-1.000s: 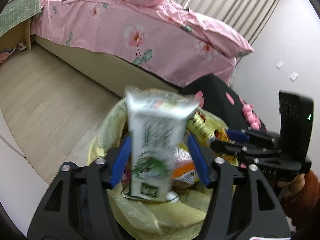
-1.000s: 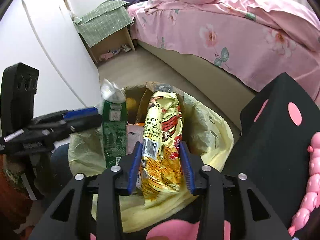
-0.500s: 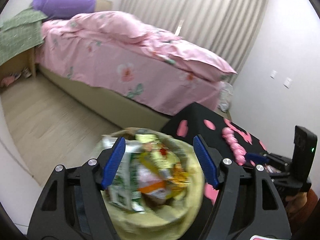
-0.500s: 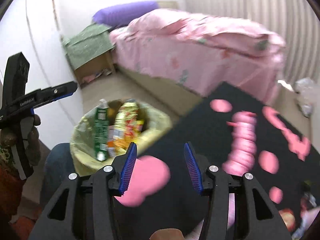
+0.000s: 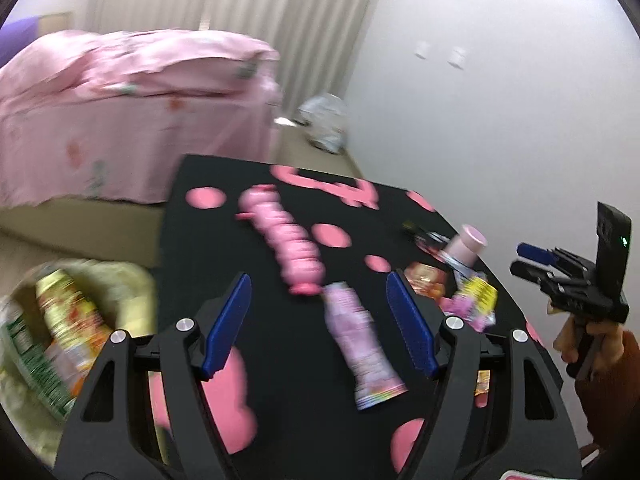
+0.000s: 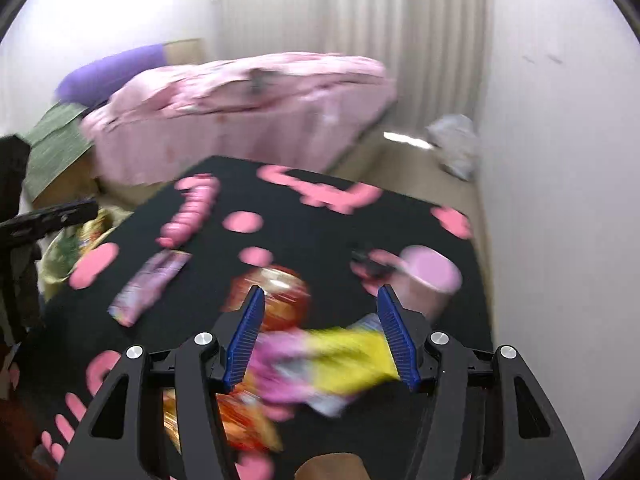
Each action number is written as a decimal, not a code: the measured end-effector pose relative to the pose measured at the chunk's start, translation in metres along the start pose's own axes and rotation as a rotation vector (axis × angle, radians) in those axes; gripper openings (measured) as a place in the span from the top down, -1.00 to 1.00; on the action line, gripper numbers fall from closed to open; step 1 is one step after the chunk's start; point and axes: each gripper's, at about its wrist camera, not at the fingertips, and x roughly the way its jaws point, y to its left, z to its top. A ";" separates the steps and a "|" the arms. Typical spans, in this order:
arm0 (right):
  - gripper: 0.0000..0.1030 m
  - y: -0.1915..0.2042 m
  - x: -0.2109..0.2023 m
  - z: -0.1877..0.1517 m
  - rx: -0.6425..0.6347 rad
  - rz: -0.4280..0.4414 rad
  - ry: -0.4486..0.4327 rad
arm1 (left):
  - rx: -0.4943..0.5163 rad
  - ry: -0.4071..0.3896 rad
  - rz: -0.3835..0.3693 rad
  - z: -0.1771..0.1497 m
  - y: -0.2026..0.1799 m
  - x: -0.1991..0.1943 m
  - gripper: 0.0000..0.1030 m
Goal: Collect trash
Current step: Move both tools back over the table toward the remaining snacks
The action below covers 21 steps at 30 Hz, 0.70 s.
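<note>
Between your right gripper's (image 6: 320, 336) just-widened, empty jaws lies a yellow-pink wrapper (image 6: 320, 364): light, crinkly, slippery, so pinch its flat middle; left gripper (image 5: 320, 320) spread too.

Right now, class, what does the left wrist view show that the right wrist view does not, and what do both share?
Only the left wrist view shows the bin's contents clearly and the right claw. Only the right wrist view shows the purple pillow and green cloth. Both show the black table, purple packet, pink cup and bed.
</note>
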 end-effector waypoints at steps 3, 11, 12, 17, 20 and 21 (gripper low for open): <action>-0.08 -0.029 0.002 -0.013 0.073 0.007 0.004 | 0.053 0.021 -0.012 0.004 -0.024 0.017 -0.29; -0.07 -0.002 0.046 0.011 -0.111 -0.033 -0.013 | 0.052 0.074 0.020 -0.007 -0.045 0.040 -0.29; -0.05 0.001 0.058 0.019 -0.131 -0.013 -0.002 | 0.051 0.079 0.024 -0.009 -0.045 0.039 -0.29; 0.22 -0.004 0.120 0.053 -0.083 0.015 0.106 | 0.044 0.068 0.064 -0.015 -0.037 0.033 -0.30; 0.36 0.000 0.155 0.062 -0.114 -0.039 0.173 | 0.016 0.068 0.064 -0.019 -0.026 0.028 -0.29; 0.39 0.000 0.167 0.063 -0.130 -0.056 0.200 | -0.002 0.069 0.061 -0.020 -0.022 0.025 -0.29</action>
